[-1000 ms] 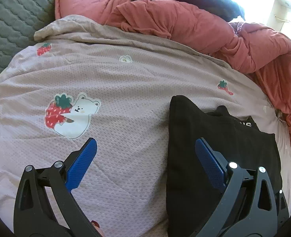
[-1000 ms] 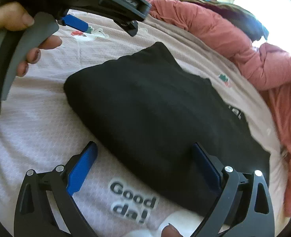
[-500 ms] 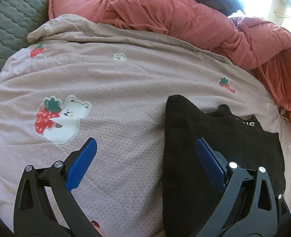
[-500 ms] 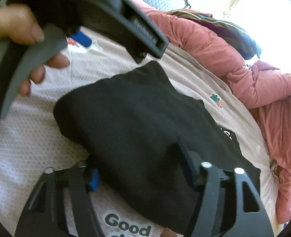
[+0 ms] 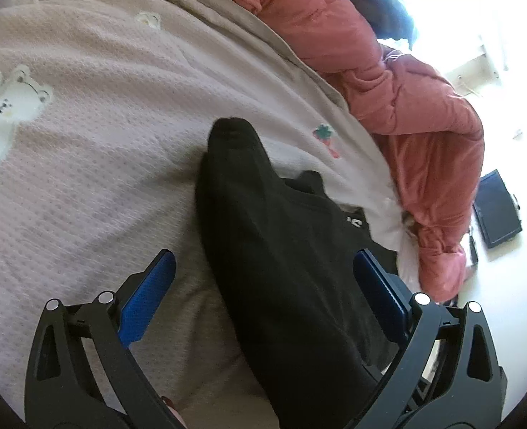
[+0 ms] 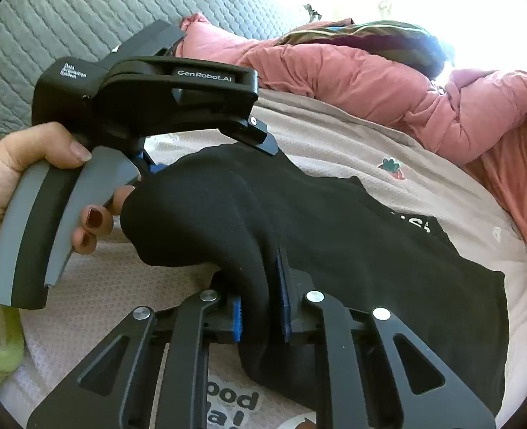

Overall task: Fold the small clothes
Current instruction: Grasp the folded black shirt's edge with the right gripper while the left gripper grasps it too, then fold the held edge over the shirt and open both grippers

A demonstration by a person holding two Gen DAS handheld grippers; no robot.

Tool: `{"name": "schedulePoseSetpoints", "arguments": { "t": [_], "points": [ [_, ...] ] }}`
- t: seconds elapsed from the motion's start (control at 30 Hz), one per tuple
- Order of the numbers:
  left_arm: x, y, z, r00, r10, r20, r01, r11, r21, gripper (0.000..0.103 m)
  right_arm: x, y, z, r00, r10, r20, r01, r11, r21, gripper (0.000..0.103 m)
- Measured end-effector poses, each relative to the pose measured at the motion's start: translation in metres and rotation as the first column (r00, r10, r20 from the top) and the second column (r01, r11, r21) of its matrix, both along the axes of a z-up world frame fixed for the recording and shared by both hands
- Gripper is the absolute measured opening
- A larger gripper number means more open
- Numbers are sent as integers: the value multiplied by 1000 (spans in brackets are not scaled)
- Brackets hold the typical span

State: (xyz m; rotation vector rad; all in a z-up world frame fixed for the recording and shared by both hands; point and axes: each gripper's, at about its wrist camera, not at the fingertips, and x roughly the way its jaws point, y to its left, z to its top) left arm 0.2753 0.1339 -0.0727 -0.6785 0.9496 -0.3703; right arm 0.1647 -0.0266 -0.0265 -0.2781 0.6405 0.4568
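On the pinkish bed cover (image 5: 95,178) a black garment (image 6: 352,236) is lying, thick, matte and partly folded, with white letters that are too hidden to read. Its long axis is running from the near left toward the far right in the right wrist view. The right gripper (image 6: 261,312) is closing, pinching a raised fold of it. The left gripper (image 5: 263,286) is standing spread over the cloth, and its body is showing "GenRobot.AI". The cover print is reading "ood".
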Motion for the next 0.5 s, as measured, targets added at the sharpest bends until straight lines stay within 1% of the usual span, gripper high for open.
{"name": "schedulePoseSetpoints", "arguments": {
  "t": [0.07, 0.17, 0.23, 0.3, 0.33, 0.37, 0.4, 0.5],
  "points": [
    [-1, -4, 3, 1000, -11, 11, 11, 1000, 1, 91, -2, -2, 1, 1000, -3, 2, 3, 1000, 9, 14],
    [-7, -15, 7, 1000, -14, 28, 13, 999, 39, 84, -4, -6, 4, 1000, -5, 7, 4, 1000, 20, 13],
    [-9, -23, 8, 999, -24, 34, 23, 999, 35, 64, -6, -8, 5, 1000, -5, 7, 5, 1000, 27, 13],
    [-11, -28, 10, 999, -26, 43, 23, 998, 51, 56, -8, -10, 6, 1000, -5, 11, 5, 1000, 29, 13],
    [-13, -30, 11, 998, -28, 49, 25, 998, 62, 49, -9, -11, 6, 1000, -7, 13, 6, 1000, 30, 13],
    [-15, -31, 12, 998, -29, 53, 26, 997, 68, 45, -10, -12, 7, 1000, -9, 15, 9, 999, 32, 13],
    [-19, -33, 13, 998, -31, 61, 27, 997, 73, 38, -12, -14, 7, 1000, -13, 19, 13, 999, 35, 13],
    [-31, -37, 20, 996, -34, 85, 26, 995, 94, 32, -18, -20, 10, 999, -19, 31, 18, 999, 47, 13]
  ]
}}
